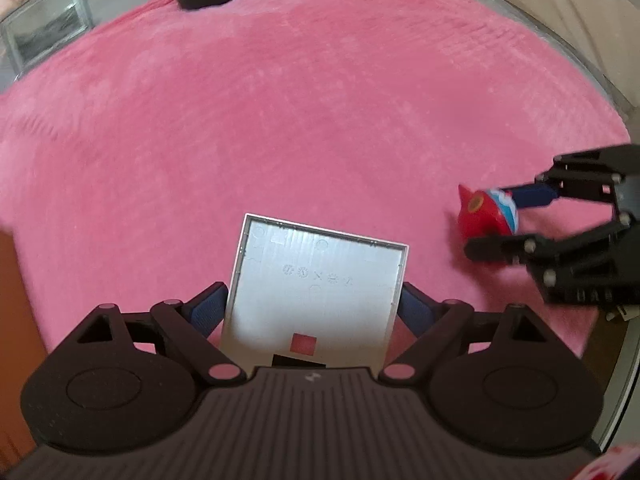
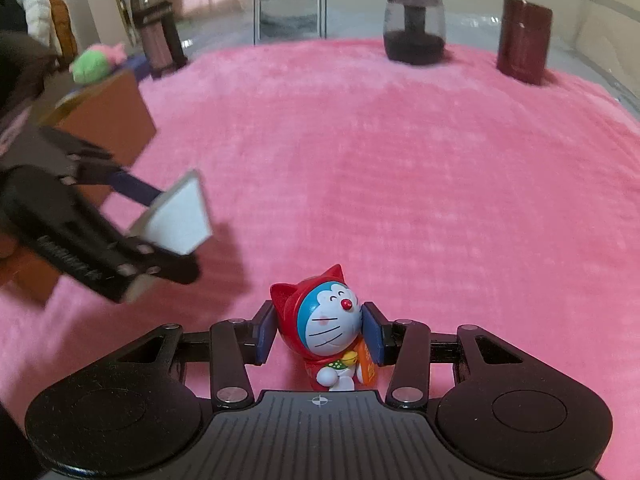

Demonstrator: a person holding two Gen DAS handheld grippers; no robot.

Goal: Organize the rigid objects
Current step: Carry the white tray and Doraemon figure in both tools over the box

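Only from the right wrist: figurine's face (image 2: 329,320) clamped in right fingers (image 2: 370,332); left fingers (image 1: 208,308) clamp tray (image 1: 316,288).

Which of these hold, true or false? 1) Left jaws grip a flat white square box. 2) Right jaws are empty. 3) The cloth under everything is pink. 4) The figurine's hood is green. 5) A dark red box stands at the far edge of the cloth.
1) True: the left gripper clamps the white square box by its two side edges.
2) False: the right gripper is closed on a Doraemon figurine.
3) True: the pink cloth covers the surface.
4) False: its hood is red, with cat ears.
5) True: the dark red box stands upright there, beside a dark jar.
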